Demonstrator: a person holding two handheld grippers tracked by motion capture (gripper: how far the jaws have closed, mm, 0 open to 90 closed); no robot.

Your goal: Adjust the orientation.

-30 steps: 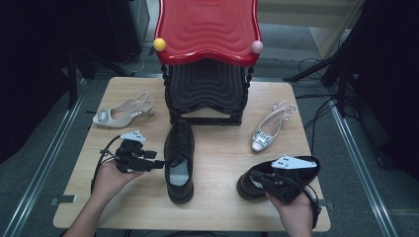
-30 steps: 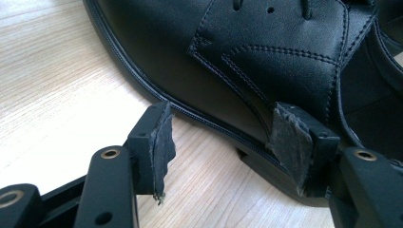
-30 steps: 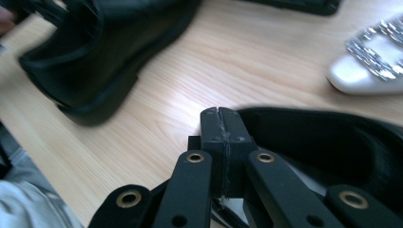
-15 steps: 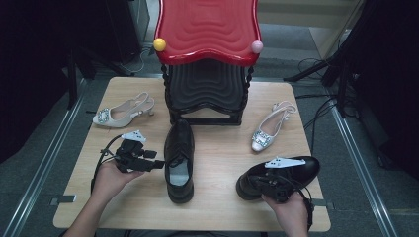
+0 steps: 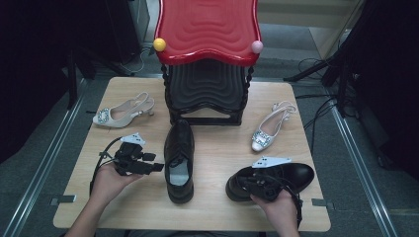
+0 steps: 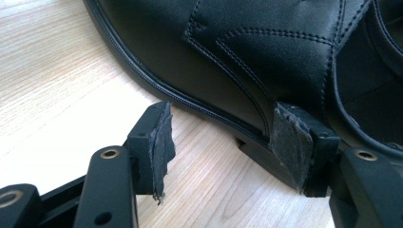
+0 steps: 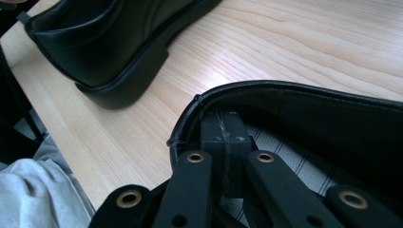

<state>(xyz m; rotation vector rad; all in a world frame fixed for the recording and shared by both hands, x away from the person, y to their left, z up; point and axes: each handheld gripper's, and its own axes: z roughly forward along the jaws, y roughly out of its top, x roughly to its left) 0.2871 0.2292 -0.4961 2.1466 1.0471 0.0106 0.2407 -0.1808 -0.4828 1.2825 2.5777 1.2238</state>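
A: On the light wooden table (image 5: 148, 207) stands a tiered red and black stand (image 5: 207, 54). Where are the black leather shoes?

B: One black leather shoe (image 5: 179, 158) lies in the middle, its long axis pointing to the stand. The left gripper (image 6: 223, 142) is just beside its flank, jaws apart, nothing between them.

A: And the second black shoe (image 5: 291, 175)?

B: It lies crosswise at the right front. The right gripper (image 7: 223, 137) has closed jaws inside its heel opening, with the back rim just beside them; I cannot tell if they pinch it.
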